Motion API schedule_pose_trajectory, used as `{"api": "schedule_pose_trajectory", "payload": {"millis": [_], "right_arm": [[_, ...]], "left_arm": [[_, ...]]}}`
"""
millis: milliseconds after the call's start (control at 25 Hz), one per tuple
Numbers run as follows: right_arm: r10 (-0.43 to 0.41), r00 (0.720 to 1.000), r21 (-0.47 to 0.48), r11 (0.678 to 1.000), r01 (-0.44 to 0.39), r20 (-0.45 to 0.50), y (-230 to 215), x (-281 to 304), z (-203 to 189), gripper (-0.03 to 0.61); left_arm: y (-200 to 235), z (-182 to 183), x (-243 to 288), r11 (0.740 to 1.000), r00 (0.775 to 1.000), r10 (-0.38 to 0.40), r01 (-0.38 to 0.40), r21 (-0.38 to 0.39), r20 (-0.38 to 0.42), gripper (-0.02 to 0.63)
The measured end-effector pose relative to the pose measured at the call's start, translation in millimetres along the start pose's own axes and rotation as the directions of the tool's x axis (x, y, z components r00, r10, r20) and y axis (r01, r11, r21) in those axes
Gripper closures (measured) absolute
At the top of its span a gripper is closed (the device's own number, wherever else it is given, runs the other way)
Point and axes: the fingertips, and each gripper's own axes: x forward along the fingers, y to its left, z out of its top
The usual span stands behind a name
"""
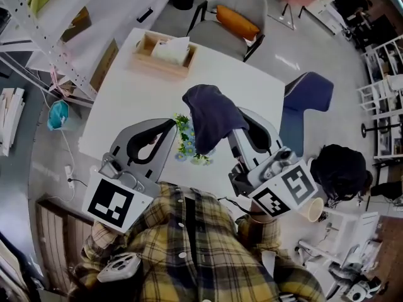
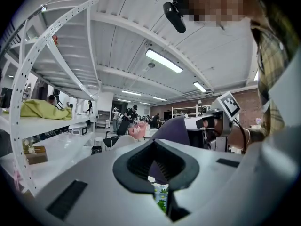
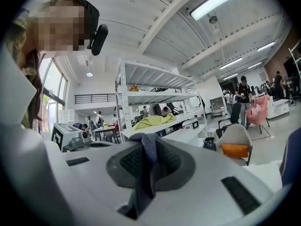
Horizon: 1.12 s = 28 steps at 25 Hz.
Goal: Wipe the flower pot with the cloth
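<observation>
1. The right gripper (image 3: pixel 146 142) is clamped on a narrow strand of the dark cloth (image 1: pixel 211 115), and most of the fabric hangs loose beyond its tips. A dragging stroke could pull that strand out of the pads and drop the cloth onto the white table (image 1: pixel 126 99).
2. From above, the cloth covers part of the flowers (image 1: pixel 189 146), which sit between the two grippers. The flower pot itself is hidden under foliage and fabric. Wiping without sight of it would likely crush the small blue blossoms or rub the leaves rather than the pot wall.
3. The left gripper (image 2: pixel 156 144) has its jaws pressed together at the tips. Green leaves show through the slit between them, but I cannot tell whether a stem is nipped. If only a stem or leaf is caught, it may tear, or the pot may swing and tip under the wiping push.
4. The grippers are near each other, so a sideways stroke could knock one against the other.
5. Pose: both grippers point roughly level, held out in front of the person's chest above the table. They angle toward each other, tips converging on the flowers, the left one at the plant's left and the right one under the cloth at its right. The marker cubes face back toward the person.
</observation>
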Motion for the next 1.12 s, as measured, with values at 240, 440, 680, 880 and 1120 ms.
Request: {"api": "schedule_pose_trajectory", "payload": {"millis": [240, 440, 680, 880, 1120], "right_arm": [[0.005, 1.000, 0.005, 1.000, -0.005, -0.022, -3.5, 0.1, -5.1, 0.563], [0.013, 1.000, 0.005, 1.000, -0.013, -0.019, -6.6, -0.8, -3.5, 0.563], [0.045, 0.999, 0.004, 0.999, -0.045, -0.022, -0.2, 2.6, -4.9, 0.565], [0.059, 0.998, 0.009, 0.998, -0.059, -0.022, 2.5, 2.4, -3.1, 0.565], [0.049, 0.998, 0.008, 0.999, -0.049, -0.025, 0.5, -1.6, 0.2, 0.565]], "left_arm": [[1.8, 3.0, 0.9, 1.000, 1.000, 0.013, -0.013, -0.014, 0.009, 0.604], [0.0, 4.5, 2.8, 1.000, 1.000, 0.012, -0.012, -0.007, 0.007, 0.604], [0.6, 2.6, 3.2, 1.000, 1.000, -0.006, 0.006, -0.013, 0.006, 0.604], [0.4, 4.3, 3.7, 1.000, 1.000, -0.015, 0.015, -0.020, 0.005, 0.604], [-3.6, 8.4, 3.3, 0.999, 0.999, -0.034, 0.035, -0.012, 0.018, 0.604]]}}
